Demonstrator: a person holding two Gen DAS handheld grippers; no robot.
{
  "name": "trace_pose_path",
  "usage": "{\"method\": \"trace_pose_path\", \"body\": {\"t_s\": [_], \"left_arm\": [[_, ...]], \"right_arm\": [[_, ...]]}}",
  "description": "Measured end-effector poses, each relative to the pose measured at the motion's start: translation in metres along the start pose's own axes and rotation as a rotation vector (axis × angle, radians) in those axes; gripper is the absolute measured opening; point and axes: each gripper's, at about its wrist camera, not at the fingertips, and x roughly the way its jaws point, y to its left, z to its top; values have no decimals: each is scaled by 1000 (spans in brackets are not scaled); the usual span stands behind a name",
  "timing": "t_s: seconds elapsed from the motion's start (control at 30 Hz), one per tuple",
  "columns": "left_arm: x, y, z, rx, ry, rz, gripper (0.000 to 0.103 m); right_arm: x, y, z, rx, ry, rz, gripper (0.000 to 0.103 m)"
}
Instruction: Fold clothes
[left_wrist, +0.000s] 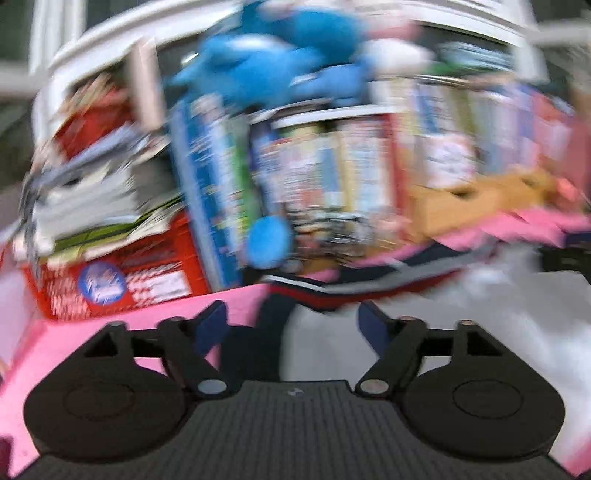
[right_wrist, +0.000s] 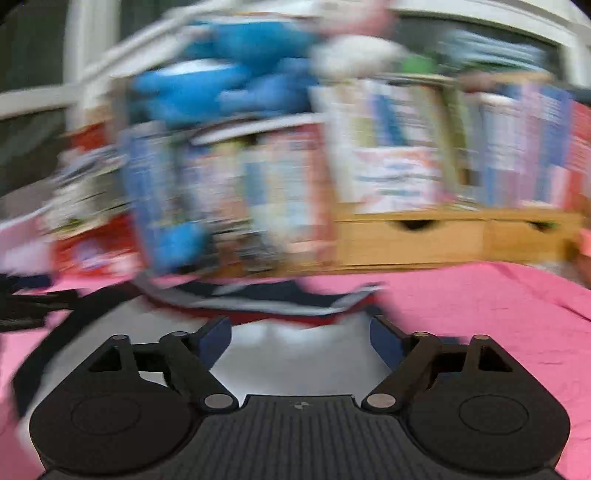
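Matt pink cloth cover (right_wrist: 480, 314), wooden drawers (right_wrist: 413, 240)

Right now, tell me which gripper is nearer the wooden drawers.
Right. The right gripper faces the wooden drawers across the pink cover; from the left gripper they sit far off to its right.

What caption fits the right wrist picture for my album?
Open right gripper over a white garment on a pink cloth.

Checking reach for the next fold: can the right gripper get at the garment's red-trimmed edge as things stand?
Probably yes. The right gripper has its jaws open with nothing between them, and the garment lies just ahead on the pink cover, nothing in the way. Blur hides detail.
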Motion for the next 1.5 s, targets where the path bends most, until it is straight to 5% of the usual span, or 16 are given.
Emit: {"method": "trace_pose_path", "body": {"t_s": [0.13, 0.2, 0.33, 0.47, 0.6, 0.67, 0.8, 0.9, 0.97, 1.1, 1.2, 1.37, 1.43, 1.5], "left_arm": [[-7, -33, -34, 124, 59, 27, 86], [-1, -20, -46, 129, 101, 86, 86], [11, 6, -70, 136, 184, 204, 88], [0, 36, -82, 93, 200, 215, 91], [-21, 36, -70, 86, 170, 232, 86], [-26, 35, -53, 58, 119, 198, 86], [-15, 11, -8, 11, 27, -2, 88], [28, -9, 4, 11, 85, -65, 90], [59, -15, -3, 26, 164, -20, 89], [87, 9, -31, 25, 208, 41, 94], [83, 36, -39, -16, 196, 12, 103], [60, 53, -32, -45, 150, 74, 96], [55, 48, -19, -32, 119, 74, 96], [56, 38, -4, -11, 91, 52, 96]], "right_arm": [[-4, 60, -32, -136, 77, 120, 87], [3, 74, -47, -170, 148, 135, 87], [-3, 39, -58, -140, 249, -13, 86], [-41, -26, -54, -107, 236, -198, 82], [-66, -57, -53, -167, 228, -511, 88], [-75, -53, -46, -187, 183, -505, 87], [-57, 3, -25, -301, 40, -296, 92], [-7, 47, -13, -244, 49, -86, 94], [33, 61, -10, -226, 120, -13, 94], [82, 42, -23, -227, 246, -77, 99], [69, -22, -19, -102, 266, -167, 98], [30, -112, -12, 95, 263, -379, 102], [18, -115, -3, 139, 215, -382, 100], [21, -81, 8, 21, 147, -368, 100]]}}
